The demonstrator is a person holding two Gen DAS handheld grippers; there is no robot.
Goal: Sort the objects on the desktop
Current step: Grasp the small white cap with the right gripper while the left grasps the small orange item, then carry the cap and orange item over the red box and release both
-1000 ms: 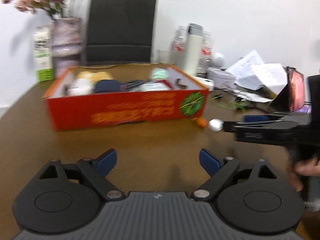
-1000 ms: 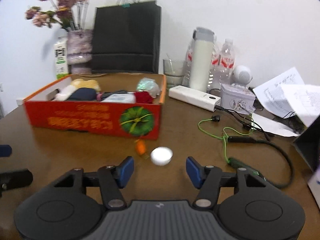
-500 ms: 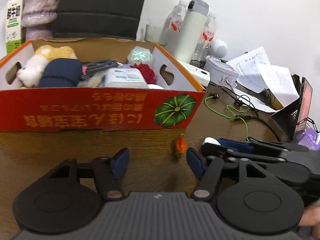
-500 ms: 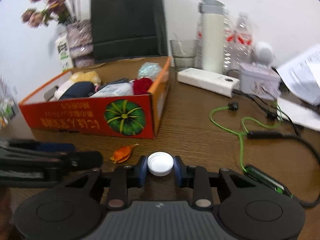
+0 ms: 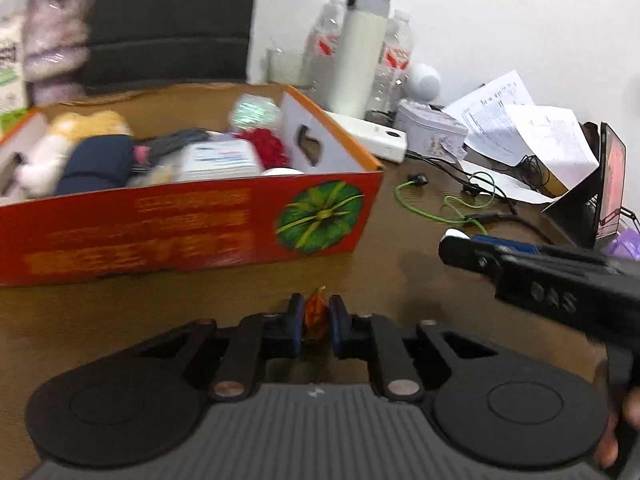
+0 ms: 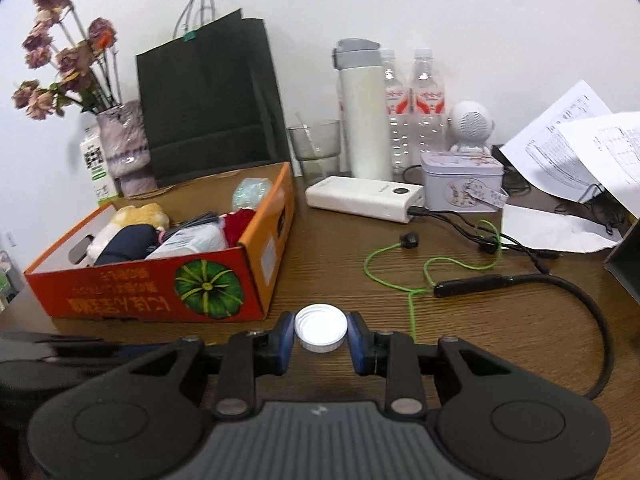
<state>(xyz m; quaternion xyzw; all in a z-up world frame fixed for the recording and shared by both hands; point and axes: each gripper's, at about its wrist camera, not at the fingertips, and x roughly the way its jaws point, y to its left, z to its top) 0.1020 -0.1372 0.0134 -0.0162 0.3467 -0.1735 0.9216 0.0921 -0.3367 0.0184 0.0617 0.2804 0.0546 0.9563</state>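
Left gripper (image 5: 315, 322) fingers pinch a crinkled orange scrap (image 5: 315, 314) — right gripper (image 6: 321, 336) fingers clamp a ribbed white cap (image 6: 321, 328).

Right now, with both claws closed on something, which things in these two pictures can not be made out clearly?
- Orange scrap, left wrist view: small, blurred, half hidden between the left claw pads; unidentifiable.
- Orange box print, left wrist view: motion-blurred, unreadable.
- White bottle cap in the right claw, right wrist view: underside hidden, contact with the table unclear.
- Box contents, right wrist view: lower items covered by the front wall.

White cap (image 6: 321, 327), orange scrap (image 5: 315, 314), gripped.
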